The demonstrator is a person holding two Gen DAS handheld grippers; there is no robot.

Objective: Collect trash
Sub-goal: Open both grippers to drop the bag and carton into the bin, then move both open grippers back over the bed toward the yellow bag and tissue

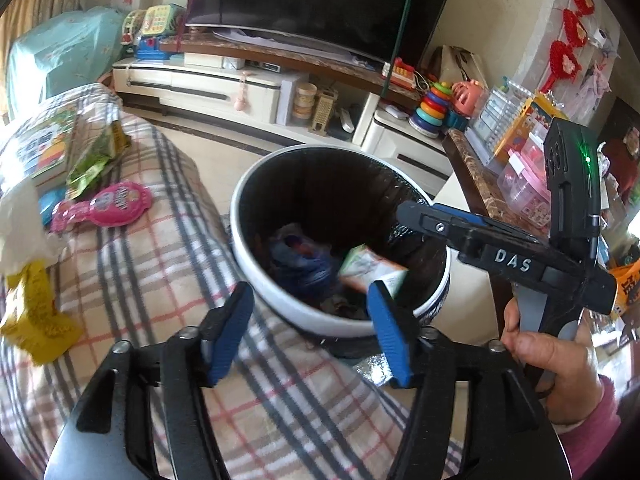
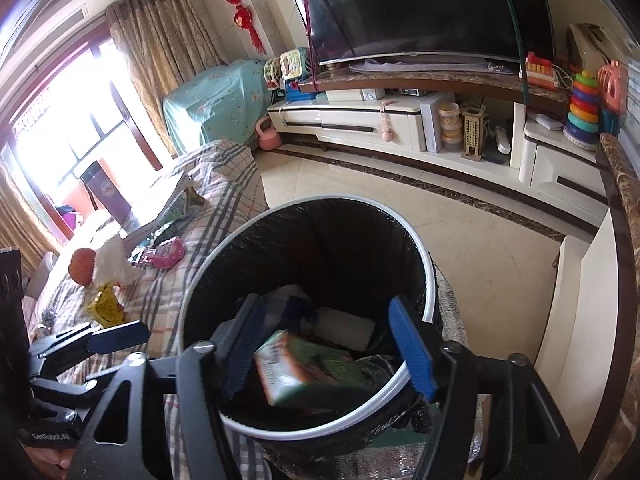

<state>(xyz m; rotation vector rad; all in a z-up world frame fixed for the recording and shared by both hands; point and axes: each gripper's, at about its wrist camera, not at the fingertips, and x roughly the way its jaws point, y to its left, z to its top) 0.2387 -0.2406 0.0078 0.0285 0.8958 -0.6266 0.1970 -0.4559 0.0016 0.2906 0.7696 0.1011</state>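
A round trash bin (image 1: 239,240) with a white rim and black liner stands beside the plaid-covered sofa (image 1: 168,280). Inside it a green and orange carton (image 1: 370,268) shows blurred above dark bagged rubbish. My left gripper (image 1: 309,332) is open over the bin's near rim, with nothing between its blue pads. My right gripper (image 2: 326,346) is open above the bin (image 2: 430,280). The blurred carton (image 2: 308,368) lies between its fingers, and I see a gap at the right pad. On the sofa lie a yellow wrapper (image 1: 36,316), a white tissue (image 1: 20,224), a green snack bag (image 1: 92,160) and a pink packet (image 1: 116,204).
A TV (image 1: 320,0) sits on a long white stand (image 1: 208,84) across the tiled floor (image 2: 460,232). A marble-topped side table (image 1: 480,184) with toys and boxes stands right of the bin. A person's hand (image 1: 548,364) holds the right gripper's handle.
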